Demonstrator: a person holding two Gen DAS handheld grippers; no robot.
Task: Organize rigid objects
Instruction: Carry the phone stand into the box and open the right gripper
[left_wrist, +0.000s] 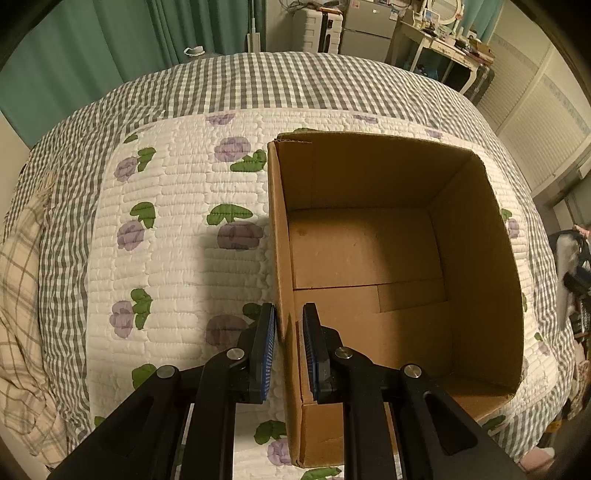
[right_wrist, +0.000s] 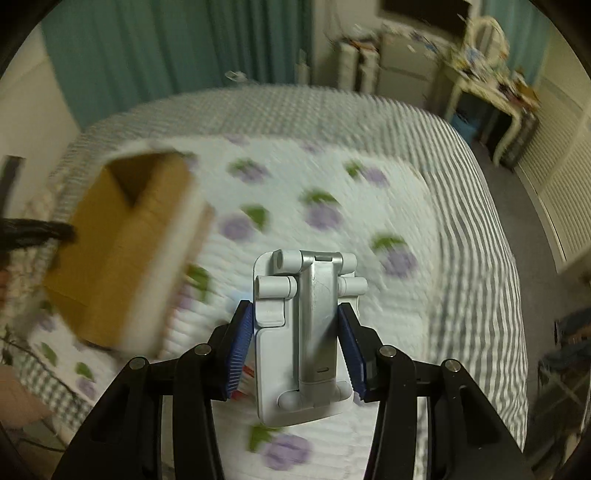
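Bed: fills most of both views, covered by a white quilt printed with purple flowers and green leaves, with a grey-and-white checked border around it.
Curtain: green, hanging behind the far end of the bed.
Dressing desk: pale, at the far right of the room, its top crowded with small things too small to make out.
Cardboard box: brown and open-topped, sitting on the quilt; in the left wrist view nothing shows on the part of its bare floor that can be seen. In the right wrist view it appears at the left, blurred, well apart from the right tool.
Left tool: straddles the box's near-left wall, one blue pad outside and one inside; the jaws are narrow, yet a slim gap shows on each side of the cardboard, so I cannot tell whether it is truly clamped.
Right tool: closed on a folding stand, its blue pads pressing both long edges.
Folding stand: white plastic with a silver metal centre strip and round hinge barrels at the far end, held above the quilt, its hinged end pointing away from the camera; the background is smeared.
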